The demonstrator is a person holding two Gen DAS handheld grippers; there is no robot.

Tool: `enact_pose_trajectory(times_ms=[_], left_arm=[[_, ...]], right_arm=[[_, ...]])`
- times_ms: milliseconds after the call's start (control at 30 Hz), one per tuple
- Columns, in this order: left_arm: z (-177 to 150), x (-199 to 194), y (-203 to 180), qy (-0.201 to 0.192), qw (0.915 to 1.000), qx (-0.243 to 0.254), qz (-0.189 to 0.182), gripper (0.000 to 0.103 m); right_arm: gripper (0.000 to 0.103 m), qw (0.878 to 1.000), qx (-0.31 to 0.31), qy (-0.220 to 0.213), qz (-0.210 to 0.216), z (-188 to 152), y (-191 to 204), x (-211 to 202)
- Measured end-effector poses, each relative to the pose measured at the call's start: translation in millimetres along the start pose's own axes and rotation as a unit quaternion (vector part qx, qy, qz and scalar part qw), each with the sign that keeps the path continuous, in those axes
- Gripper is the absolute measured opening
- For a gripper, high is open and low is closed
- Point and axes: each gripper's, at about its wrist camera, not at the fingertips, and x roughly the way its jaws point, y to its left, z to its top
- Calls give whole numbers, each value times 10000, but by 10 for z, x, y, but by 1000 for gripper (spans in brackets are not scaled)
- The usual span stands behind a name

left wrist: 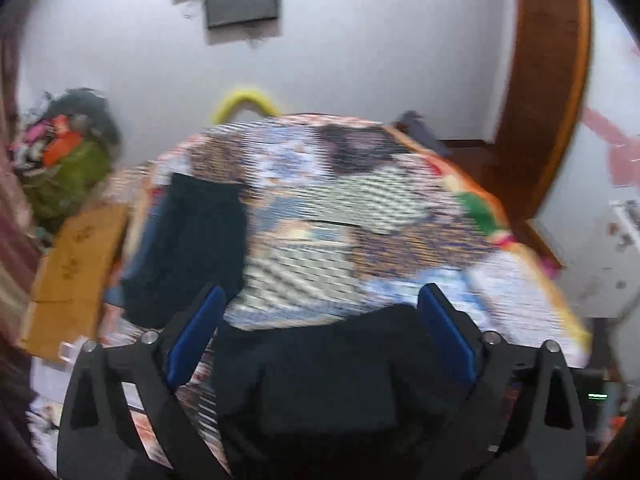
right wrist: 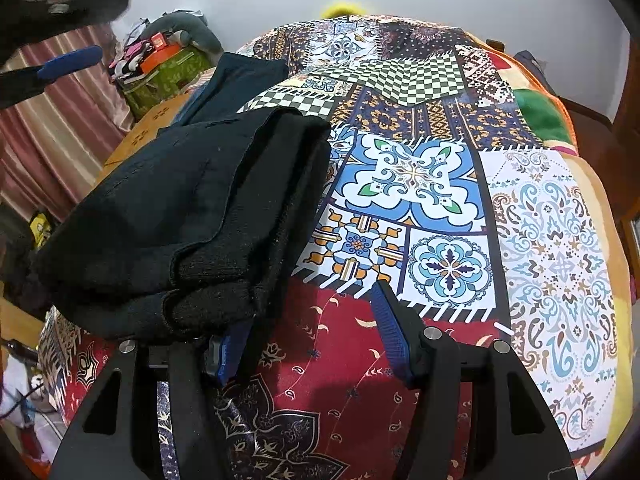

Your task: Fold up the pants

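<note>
Right gripper (right wrist: pixel 314 322), black frame with blue pads: jaws apart, empty, its left pad just under the near edge of the folded black knit pants (right wrist: pixel 188 216); left gripper (left wrist: pixel 320 312), same make: jaws apart, pants (left wrist: pixel 320 376) between them, unclamped. Pants rest on the patchwork-print bedspread (right wrist: pixel 440 208), near its left edge. Soft, limp, thick-layered, likely light; best pinched through all layers at the near folded edge.

your left wrist view: blurred, looks forward over patchwork bedspread (left wrist: pixel 360 216) toward wall at 12 o'clock. your right wrist view: sharp, close above bedspread (right wrist: pixel 420 184), same heading. both share folded black pants (right wrist: pixel 180 220), dark in left view (left wrist: pixel 320 372).
</note>
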Motion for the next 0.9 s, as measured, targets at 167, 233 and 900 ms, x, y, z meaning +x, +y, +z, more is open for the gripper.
enact_pose_trajectory(times_ms=[167,233,900], left_arm=[[-19,759,540,664,9929,207,961,102],[-101,1105,762,1141,9884,104,999,102],[-1148,908,1158,2501,9666,381,403,103]], right_arm=[[55,10000,-21,-11,-33,15,3,-17],[55,10000,-40,-7,-55,23,3,-16],[55,9963,-259,-203,-799,135,-208,-367]])
